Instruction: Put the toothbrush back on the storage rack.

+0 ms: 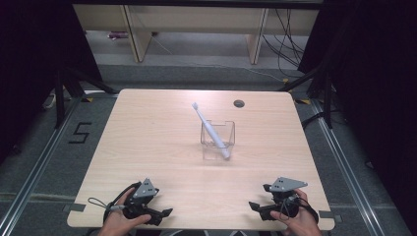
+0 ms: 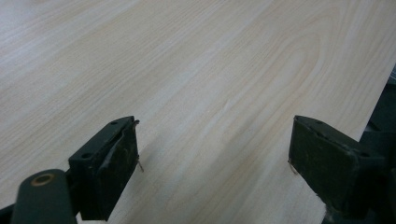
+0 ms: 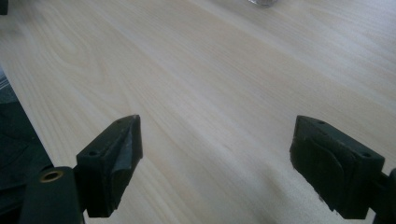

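A white toothbrush (image 1: 211,131) stands tilted in a clear square cup (image 1: 217,140) near the middle of the wooden table (image 1: 147,142), its head leaning up to the far left. My left gripper (image 1: 164,215) rests at the near left edge, held by a hand, jaws pointing right. In the left gripper view its jaws (image 2: 215,161) stand wide apart over bare wood. My right gripper (image 1: 253,206) lies at the near right edge, jaws pointing left. Its own view shows the jaws (image 3: 217,161) wide apart with nothing between them.
A round cable hole (image 1: 239,103) sits in the table's far edge. Beyond the table stand pale furniture legs (image 1: 137,34) and loose cables (image 1: 285,44) on the floor. The cup's base (image 3: 264,2) peeks in at the top of the right gripper view.
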Demonstrator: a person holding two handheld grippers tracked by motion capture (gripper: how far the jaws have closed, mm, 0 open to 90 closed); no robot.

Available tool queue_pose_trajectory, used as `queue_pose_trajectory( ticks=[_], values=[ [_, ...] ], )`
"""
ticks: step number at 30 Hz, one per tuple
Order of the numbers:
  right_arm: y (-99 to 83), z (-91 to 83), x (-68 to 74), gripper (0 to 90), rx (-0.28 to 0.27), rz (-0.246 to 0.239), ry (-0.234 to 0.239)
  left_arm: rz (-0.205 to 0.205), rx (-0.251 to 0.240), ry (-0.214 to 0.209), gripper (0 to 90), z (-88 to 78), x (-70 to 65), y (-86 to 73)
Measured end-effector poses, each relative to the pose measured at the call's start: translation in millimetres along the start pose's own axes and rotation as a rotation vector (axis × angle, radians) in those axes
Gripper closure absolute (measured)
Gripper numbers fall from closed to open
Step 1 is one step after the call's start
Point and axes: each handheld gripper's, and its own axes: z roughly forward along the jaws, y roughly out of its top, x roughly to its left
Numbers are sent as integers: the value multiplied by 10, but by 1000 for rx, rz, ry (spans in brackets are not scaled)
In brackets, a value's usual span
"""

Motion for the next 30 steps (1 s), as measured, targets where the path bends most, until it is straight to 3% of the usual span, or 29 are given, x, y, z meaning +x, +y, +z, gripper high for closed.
queue_pose_trajectory(
  ticks=[4, 11, 12, 13, 27, 30],
  values=[
    [-27, -23, 17, 175, -2, 3, -30, -1, 0, 2, 151, 2, -2, -2],
    [-74, -28, 8, 180, 15, -13, -10, -2, -1, 1, 151, 2, -4, -1],
    [-81, -38, 32, 181, 18, 7, -25, -1, 0, -1, 152, 0, 0, 0],
    [-82, -52, 38, 181, 12, -11, -53, -1, 0, -1, 151, 0, 0, 0],
    [-144, -91, 78, 168, 34, -12, -39, -1, -1, 1, 151, 2, -2, -1],
    [-160, -98, 83, 168, 48, -4, -55, -1, -1, 2, 151, 1, -2, 0]
  ],
)
